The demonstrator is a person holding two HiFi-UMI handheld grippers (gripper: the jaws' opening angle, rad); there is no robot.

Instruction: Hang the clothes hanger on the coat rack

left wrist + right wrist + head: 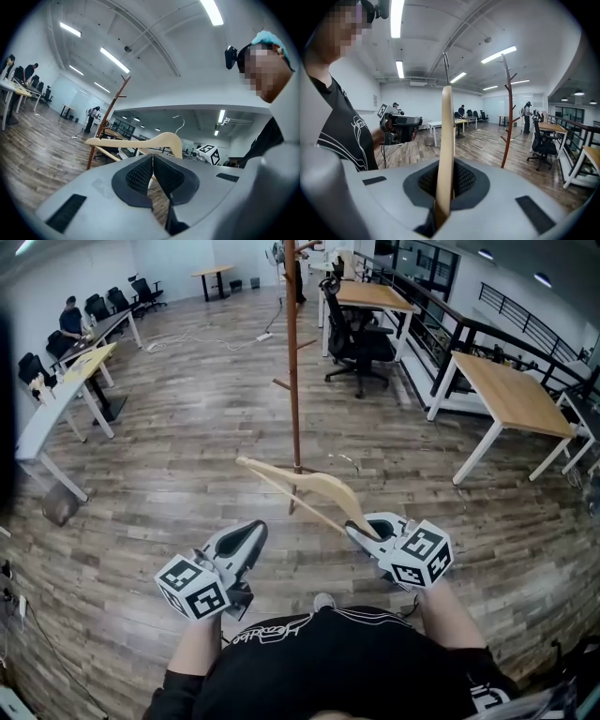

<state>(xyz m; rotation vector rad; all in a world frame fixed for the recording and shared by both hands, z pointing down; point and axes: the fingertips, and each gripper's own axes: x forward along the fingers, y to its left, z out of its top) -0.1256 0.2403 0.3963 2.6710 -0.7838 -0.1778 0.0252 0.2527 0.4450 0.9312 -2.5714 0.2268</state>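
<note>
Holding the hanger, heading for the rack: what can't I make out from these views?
Head view: the coat rack is cut off at the top by the upper edge; highest pegs unseen.
Head view: the hanger crosses the rack's foot and partly hides it; its wire hook is too thin to read.
Right gripper view: the right gripper covers the hanger's lower end; the hook shows edge-on, opening direction unclear.

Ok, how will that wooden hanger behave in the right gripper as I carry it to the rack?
Probably stiff and light: the hanger is slim wood and shows no sag. The right gripper clamps it near one end, so it may pivot between the fingers if bumped. Its thin wire hook likely bends more easily.
</note>
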